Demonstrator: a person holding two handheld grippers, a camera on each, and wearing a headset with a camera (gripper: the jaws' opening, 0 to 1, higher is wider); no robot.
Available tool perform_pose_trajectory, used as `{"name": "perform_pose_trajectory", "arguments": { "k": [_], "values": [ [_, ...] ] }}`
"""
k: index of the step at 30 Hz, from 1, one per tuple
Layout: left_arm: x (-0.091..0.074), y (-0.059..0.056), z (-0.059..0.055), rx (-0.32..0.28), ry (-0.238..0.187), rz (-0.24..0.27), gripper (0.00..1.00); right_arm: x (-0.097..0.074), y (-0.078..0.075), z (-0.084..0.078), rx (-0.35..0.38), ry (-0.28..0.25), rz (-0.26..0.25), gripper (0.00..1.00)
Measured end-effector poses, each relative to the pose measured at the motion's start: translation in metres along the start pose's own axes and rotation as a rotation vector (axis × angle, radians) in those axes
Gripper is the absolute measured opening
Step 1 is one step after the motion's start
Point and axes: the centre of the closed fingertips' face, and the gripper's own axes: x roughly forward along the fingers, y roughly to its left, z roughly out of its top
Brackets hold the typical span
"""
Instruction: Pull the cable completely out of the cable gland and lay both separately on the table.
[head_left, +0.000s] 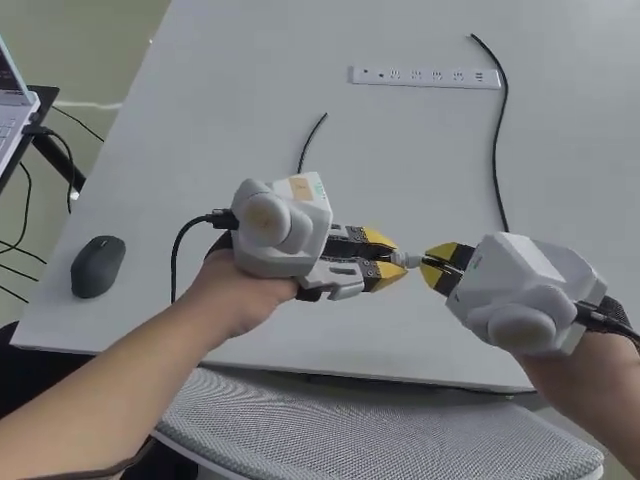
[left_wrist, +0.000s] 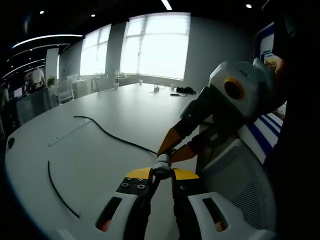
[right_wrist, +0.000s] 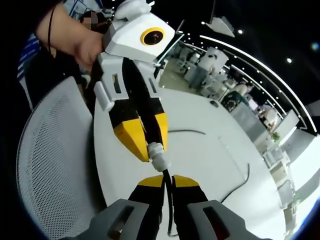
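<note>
The mouse (head_left: 98, 265) lies on the table (head_left: 250, 80), well to the left of the power strip (head_left: 425, 76) and much nearer the person. The left gripper (head_left: 388, 260), in the person's left hand (head_left: 235, 290), is held in the air over the table's near edge, on the person's side of the power strip. Its jaws are drawn narrow and clamp the white cable gland (head_left: 408, 260) at their yellow tips. A short black wire (head_left: 312, 142) lies on the table to the left of the power strip, between it and the grippers. The cable gland is off the table, in the air, almost straight toward the person from the power strip. The right gripper (head_left: 437, 265) meets it from the right, tip to tip with the left gripper. In the right gripper view its jaws are nearly closed on the black cable (right_wrist: 170, 200), which runs between them and enters the cable gland just beyond their tips. Cable and gland are not separated. A long black lead (head_left: 497, 130) passes just beside the power strip's right end and runs toward the person.
</note>
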Motion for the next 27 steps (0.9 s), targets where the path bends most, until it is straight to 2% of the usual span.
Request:
{"name": "perform_pose_trajectory", "arguments": {
  "k": [18,27],
  "values": [
    [0.002,0.005,0.008,0.007,-0.016,0.006,0.15,0.001,-0.009,-0.001,0.056,-0.009,-0.018,0.00],
    [0.000,0.009,0.009,-0.005,-0.020,0.014,0.15,0.003,-0.014,-0.009,0.093,0.000,-0.018,0.00]
  ]
}}
